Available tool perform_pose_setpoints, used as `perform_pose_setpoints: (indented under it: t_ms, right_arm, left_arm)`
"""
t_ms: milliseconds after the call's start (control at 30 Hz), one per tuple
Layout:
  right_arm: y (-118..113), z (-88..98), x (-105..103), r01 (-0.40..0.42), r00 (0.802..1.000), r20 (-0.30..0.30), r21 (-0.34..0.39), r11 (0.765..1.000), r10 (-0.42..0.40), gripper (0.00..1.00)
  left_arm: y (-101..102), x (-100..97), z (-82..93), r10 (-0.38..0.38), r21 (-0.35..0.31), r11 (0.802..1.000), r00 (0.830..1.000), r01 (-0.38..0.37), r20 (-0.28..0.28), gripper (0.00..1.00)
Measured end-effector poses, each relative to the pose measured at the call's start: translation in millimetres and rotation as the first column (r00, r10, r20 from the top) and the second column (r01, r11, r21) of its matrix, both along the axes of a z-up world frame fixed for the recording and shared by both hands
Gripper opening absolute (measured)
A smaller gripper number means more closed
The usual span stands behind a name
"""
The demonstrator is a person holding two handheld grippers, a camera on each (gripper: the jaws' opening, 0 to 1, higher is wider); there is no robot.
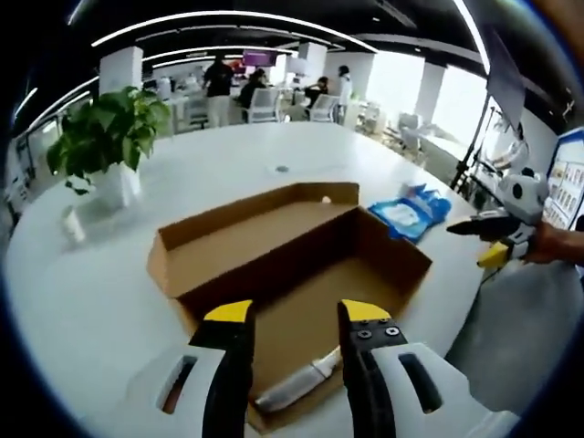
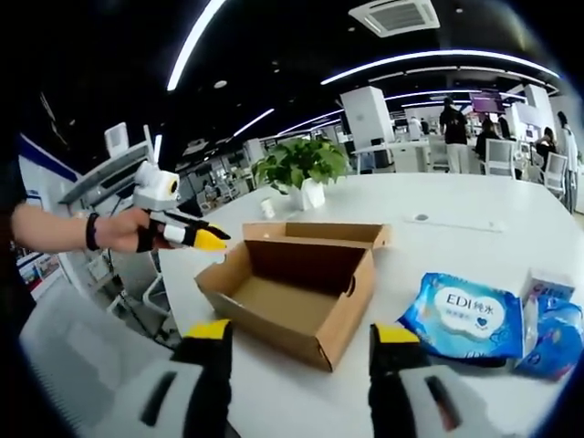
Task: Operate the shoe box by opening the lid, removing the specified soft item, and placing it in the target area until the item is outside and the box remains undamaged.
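Near desk edge, shoe box (image 2: 292, 283) lid open (access); blue pack (image 2: 464, 319) outside; left gripper (image 1: 297, 315), right gripper (image 2: 301, 342) wide, empty.

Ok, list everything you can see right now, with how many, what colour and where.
Shoe box: one, brown cardboard, lid open, table centre.
White object: one, inside the box, near end.
Wipes packs: at least two, blue, on the table beside the box.
Potted plant: one, green in a white pot, far side.
Table: one, white, round.
People: several, background desks.
Left gripper: yellow-tipped black fingers, open over the box.
Right gripper: same colours, open, facing the box.
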State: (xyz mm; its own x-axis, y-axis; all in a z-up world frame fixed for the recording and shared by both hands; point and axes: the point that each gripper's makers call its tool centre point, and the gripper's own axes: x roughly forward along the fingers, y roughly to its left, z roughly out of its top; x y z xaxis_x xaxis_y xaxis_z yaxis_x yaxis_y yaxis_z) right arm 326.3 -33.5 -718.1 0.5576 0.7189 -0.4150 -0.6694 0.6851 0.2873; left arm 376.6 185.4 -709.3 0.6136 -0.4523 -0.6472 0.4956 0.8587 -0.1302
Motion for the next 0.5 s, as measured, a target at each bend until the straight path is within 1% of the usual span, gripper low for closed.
perform_pose_setpoints:
  t_ms: [67, 167, 267, 367, 500]
  right_arm:
    - [0, 1.2, -1, 0.000, 1.000, 0.000, 0.003, 1.000, 0.000, 0.60]
    - [0, 2.0, -1, 0.001, 1.000, 0.001, 0.003, 1.000, -0.001, 0.60]
    - [-2, 1.7, -1, 0.004, 1.000, -0.001, 0.000, 1.000, -0.004, 0.60]
    - [-3, 2.8, -1, 0.007, 1.000, 0.002, 0.000, 1.000, -0.008, 0.60]
    - [-4, 2.5, -1, 0.006, 1.000, 0.003, -0.005, 1.000, -0.006, 0.60]
  left_arm:
    - [1, -0.6, -2.6, -0.032, 0.027, 0.999, 0.999, 0.033, -0.012, 0.37]
    - [4, -1.8, -9.7, -0.089, 0.084, 0.992, 0.995, 0.092, -0.036, 0.37]
    - [8, -1.6, -18.9, -0.120, 0.122, 0.984, 0.991, 0.127, -0.063, 0.37]
    - [11, -2.7, -26.0, -0.161, 0.148, 0.973, 0.982, 0.174, -0.094, 0.39]
    - [16, -5.7, -35.3, -0.235, 0.217, 0.941, 0.962, 0.261, -0.140, 0.39]
